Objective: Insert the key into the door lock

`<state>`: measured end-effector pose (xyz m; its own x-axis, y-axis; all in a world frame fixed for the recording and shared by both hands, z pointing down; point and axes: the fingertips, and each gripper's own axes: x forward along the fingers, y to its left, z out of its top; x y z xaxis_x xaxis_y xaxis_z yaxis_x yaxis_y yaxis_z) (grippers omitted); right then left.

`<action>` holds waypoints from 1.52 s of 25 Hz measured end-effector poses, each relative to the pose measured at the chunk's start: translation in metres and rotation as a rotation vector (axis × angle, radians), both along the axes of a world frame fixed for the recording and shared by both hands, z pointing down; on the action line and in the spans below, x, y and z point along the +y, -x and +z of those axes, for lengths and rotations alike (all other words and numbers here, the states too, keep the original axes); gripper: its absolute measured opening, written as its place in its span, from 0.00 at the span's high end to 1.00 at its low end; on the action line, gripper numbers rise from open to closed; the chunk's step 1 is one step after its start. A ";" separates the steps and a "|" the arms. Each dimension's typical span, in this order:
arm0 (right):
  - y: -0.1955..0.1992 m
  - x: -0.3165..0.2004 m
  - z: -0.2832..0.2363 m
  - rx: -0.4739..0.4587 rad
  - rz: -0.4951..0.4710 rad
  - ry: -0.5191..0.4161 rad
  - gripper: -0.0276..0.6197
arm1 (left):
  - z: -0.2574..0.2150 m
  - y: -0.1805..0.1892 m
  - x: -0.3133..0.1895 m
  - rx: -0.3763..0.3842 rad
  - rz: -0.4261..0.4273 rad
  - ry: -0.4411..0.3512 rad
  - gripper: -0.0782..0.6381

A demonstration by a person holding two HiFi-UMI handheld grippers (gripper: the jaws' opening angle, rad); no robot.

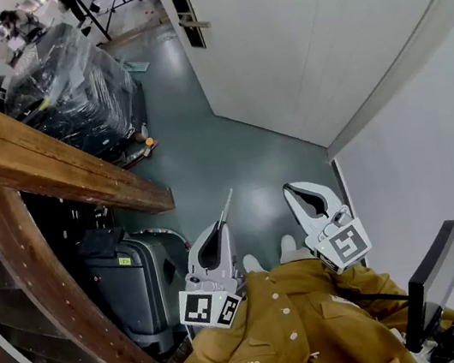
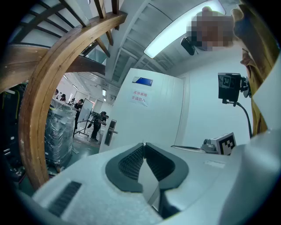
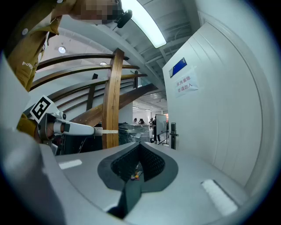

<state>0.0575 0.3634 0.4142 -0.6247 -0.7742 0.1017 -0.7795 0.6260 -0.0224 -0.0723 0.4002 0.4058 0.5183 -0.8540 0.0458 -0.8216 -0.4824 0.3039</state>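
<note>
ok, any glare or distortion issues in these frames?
Head view: fisheye bows the door edges, exposure even. Left gripper view: ceiling light blown out, corners vignetted. Right gripper view: same clipping overhead, door lock tiny in frame.

I am in a work hall of an industrial or office building, not a home. The floor has a smooth grey-green coating. The walls are plain, and so is the wide white door, which carries a printed notice and a long lock plate with a lever handle. A strip light runs overhead under a ribbed panel ceiling. Heavy wooden stair beams rise beside me. Near them are a stack wrapped in plastic film and a hard grey case. Farther back, people stand in a bright open area.
</note>
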 end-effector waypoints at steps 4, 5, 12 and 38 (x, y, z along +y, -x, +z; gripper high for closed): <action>-0.004 0.002 -0.001 0.001 0.002 0.003 0.95 | -0.001 -0.004 0.002 -0.003 0.003 0.003 0.86; -0.004 0.002 -0.002 0.001 0.002 0.002 0.95 | -0.001 -0.004 0.002 -0.003 0.004 0.002 0.86; -0.007 0.005 -0.004 0.001 -0.023 -0.003 0.95 | -0.002 -0.011 0.005 -0.010 0.002 0.003 0.86; -0.034 -0.119 0.018 -0.033 -0.070 0.045 0.95 | 0.021 -0.007 -0.108 0.037 -0.128 0.049 0.86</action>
